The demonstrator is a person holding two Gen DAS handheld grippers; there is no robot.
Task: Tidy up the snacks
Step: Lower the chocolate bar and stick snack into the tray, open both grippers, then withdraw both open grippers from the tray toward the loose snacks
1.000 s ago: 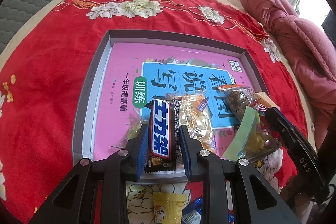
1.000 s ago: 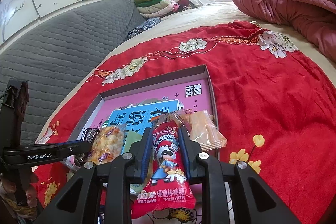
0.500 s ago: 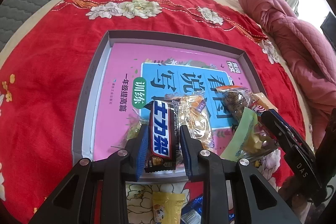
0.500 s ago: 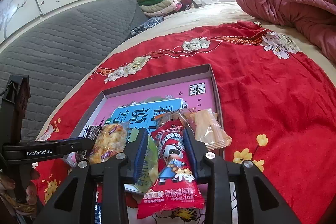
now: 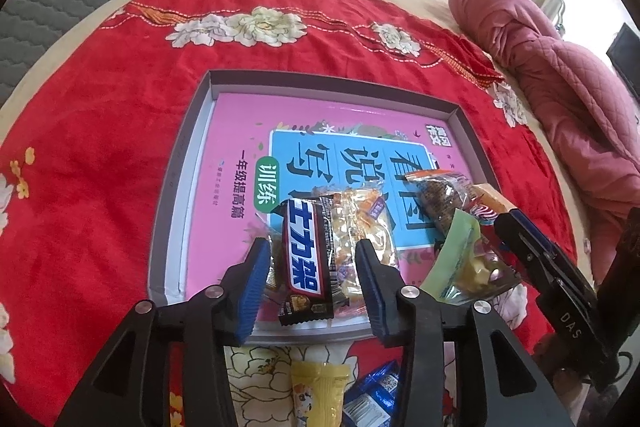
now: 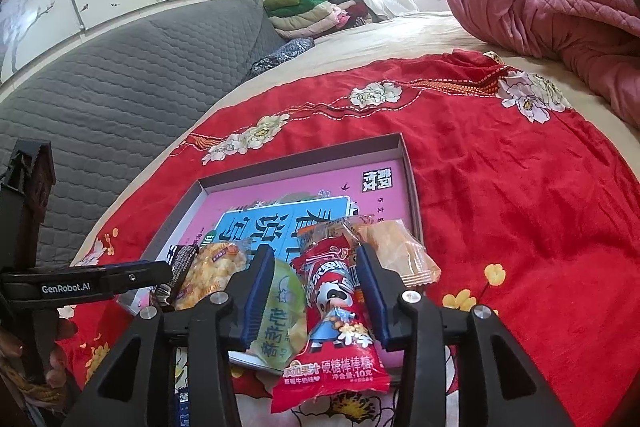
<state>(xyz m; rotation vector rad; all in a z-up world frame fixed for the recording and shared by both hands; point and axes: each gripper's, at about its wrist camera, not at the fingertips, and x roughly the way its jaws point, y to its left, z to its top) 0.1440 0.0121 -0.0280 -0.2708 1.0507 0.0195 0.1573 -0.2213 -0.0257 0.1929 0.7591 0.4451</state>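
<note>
Left wrist: chocolate bar [image 5: 306,259] probably lies lengthwise away.

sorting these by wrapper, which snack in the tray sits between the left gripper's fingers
The dark chocolate bar with white lettering on a blue band. It lies in the tray between the left gripper's opening fingers, untouched; the clear packet of yellow snacks lies beside it.

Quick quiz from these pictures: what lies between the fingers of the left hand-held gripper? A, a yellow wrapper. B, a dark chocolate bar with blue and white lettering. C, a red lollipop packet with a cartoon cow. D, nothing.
B: the dark chocolate bar lies between the opening fingers of the left hand-held gripper, over the near edge of the grey tray.
</note>
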